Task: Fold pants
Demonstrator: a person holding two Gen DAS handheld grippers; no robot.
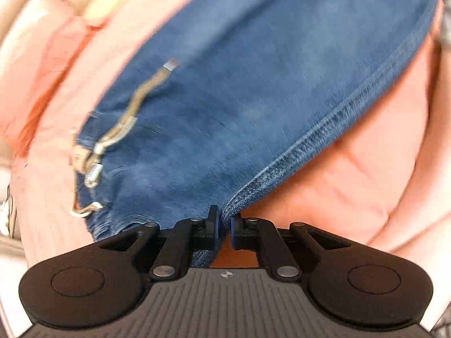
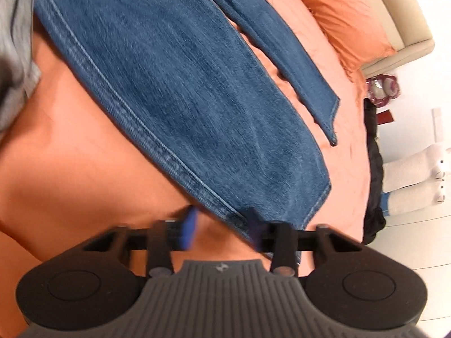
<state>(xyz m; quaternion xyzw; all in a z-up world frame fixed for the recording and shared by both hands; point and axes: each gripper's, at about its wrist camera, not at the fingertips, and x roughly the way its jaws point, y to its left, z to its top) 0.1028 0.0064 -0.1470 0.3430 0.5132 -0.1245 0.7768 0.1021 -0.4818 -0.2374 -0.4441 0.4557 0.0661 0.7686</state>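
Observation:
Blue denim pants (image 1: pixel 239 107) lie on an orange bedsheet (image 1: pixel 352 174). In the left wrist view the open zipper fly (image 1: pixel 124 129) shows at the left, and a side seam (image 1: pixel 338 118) runs down to my left gripper (image 1: pixel 224 221), which is shut on the pants' seam edge. In the right wrist view one wide leg (image 2: pixel 180 95) stretches toward the camera and the other leg (image 2: pixel 296 64) lies behind it. My right gripper (image 2: pixel 222 225) is open at the wide leg's hem corner, with the seam edge between its blurred fingers.
The orange sheet (image 2: pixel 70 163) covers the bed. A grey garment (image 2: pixel 17 45) lies at the left edge. Orange pillows (image 2: pixel 355 19) rest against a cream headboard (image 2: pixel 400 8). Beyond the bed's right edge are dark clothes (image 2: pixel 373 169), a white plush toy (image 2: pixel 417 171) and white floor.

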